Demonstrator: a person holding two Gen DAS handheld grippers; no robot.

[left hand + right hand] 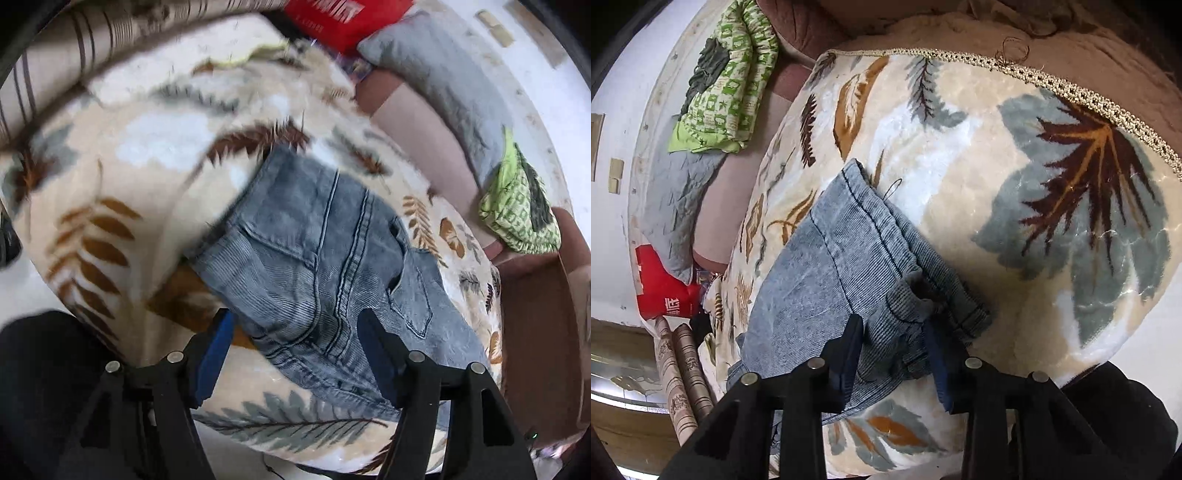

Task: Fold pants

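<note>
Both tools stand apart, unclamped: left gripper point(297, 350) and right gripper point(895, 354) straddle folded pants point(317, 236) on blanket point(155, 147), apparently to grip an edge.

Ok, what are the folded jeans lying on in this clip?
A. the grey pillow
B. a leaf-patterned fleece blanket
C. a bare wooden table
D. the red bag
B: the folded jeans rest on the cream leaf-patterned blanket, with leaf prints showing all round the denim in both wrist views; the grey pillow and red bag lie apart from them.
</note>
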